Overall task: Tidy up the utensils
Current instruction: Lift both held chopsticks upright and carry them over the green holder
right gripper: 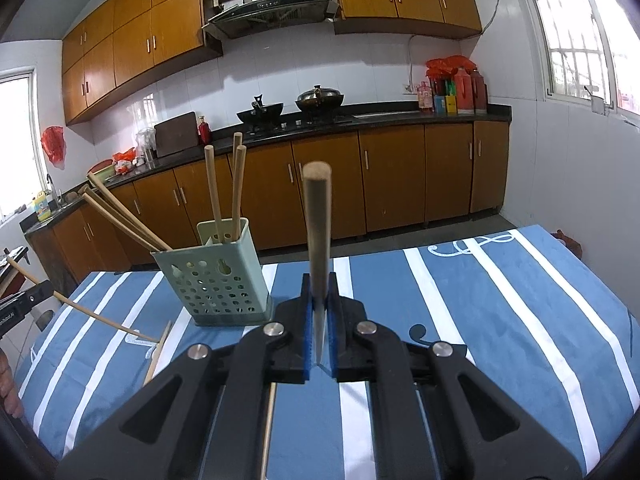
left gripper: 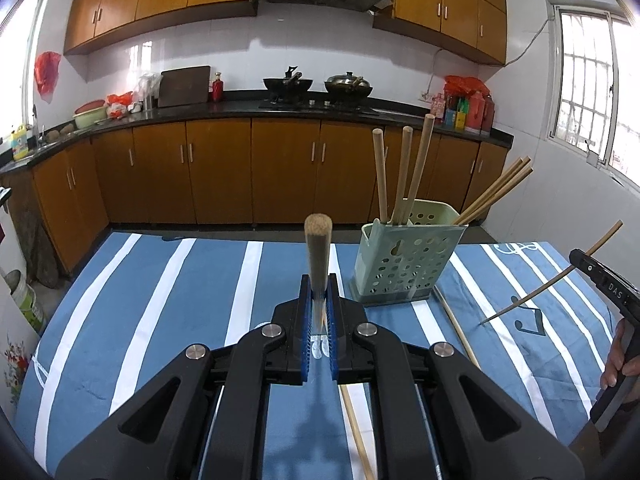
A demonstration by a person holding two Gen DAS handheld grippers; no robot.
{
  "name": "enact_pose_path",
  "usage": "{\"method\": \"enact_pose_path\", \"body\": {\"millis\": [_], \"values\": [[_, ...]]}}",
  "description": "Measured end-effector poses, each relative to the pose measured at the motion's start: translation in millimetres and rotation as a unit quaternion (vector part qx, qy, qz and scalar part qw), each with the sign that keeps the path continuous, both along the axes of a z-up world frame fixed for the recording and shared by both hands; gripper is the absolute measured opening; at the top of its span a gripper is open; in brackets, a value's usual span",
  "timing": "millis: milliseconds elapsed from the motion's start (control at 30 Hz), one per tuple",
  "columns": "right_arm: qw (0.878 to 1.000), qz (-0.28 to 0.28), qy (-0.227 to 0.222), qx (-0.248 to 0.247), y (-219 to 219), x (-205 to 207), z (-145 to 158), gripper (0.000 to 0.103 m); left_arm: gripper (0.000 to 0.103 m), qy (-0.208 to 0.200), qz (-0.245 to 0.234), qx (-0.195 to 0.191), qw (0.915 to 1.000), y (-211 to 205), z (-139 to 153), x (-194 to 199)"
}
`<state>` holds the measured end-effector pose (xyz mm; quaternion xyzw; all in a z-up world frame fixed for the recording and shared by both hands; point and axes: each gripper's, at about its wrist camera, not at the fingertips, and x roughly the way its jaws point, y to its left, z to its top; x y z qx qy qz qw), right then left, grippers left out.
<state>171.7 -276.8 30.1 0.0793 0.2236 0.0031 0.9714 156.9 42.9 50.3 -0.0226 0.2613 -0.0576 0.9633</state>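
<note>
Left gripper [left gripper: 319, 312] clamped on chopstick [left gripper: 317, 264]; right gripper [right gripper: 319, 312] clamped on another chopstick [right gripper: 317, 240]. Holder [left gripper: 404, 264] ahead-right of left gripper (ahead-left of right). Risk: long tips catching holder rim, tipping it; sticks pivoting in narrow grip.

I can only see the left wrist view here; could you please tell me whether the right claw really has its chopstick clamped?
Observer: Yes. In the right wrist view the right claw is shut on the right chopstick, with the blue pads pressing on both sides.
Operator: Thank you. Where does the thin end of my own chopstick point?
Observer: Seen from the right wrist, the left claw holds the left chopstick sloping down. Its tip ends near a loose chopstick on the cloth.
</note>
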Motion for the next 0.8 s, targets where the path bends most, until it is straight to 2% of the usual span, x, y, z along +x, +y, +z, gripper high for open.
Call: {"method": "enact_pose_path", "body": {"millis": [100, 167, 267, 433, 600, 800], "values": [[1.000, 0.003, -0.002, 0.000, 0, 0, 3, 0.008, 0.007, -0.001, -0.001, 0.000, 1.0000, -2, 2, 0], [1.000, 0.016, -0.015, 0.007, 1, -3, 16, 0.008, 0.007, -0.007, -0.007, -0.004, 0.9999, -4, 8, -1], [0.997, 0.053, -0.047, 0.041, 2, -10, 47, 0.008, 0.007, -0.029, -0.030, -0.008, 0.9991, -12, 28, -6], [0.988, 0.095, -0.102, 0.068, 9, -21, 94, 0.008, 0.007, -0.072, -0.073, -0.017, 0.9946, -35, 63, -12], [0.984, 0.102, -0.134, 0.056, 27, -15, 115, 0.008, 0.007, -0.104, -0.087, -0.025, 0.9904, -54, 86, -6], [0.984, 0.099, -0.143, 0.034, 43, 6, 121, 0.008, 0.007, -0.133, -0.062, -0.050, 0.9879, -62, 102, 14]]}}
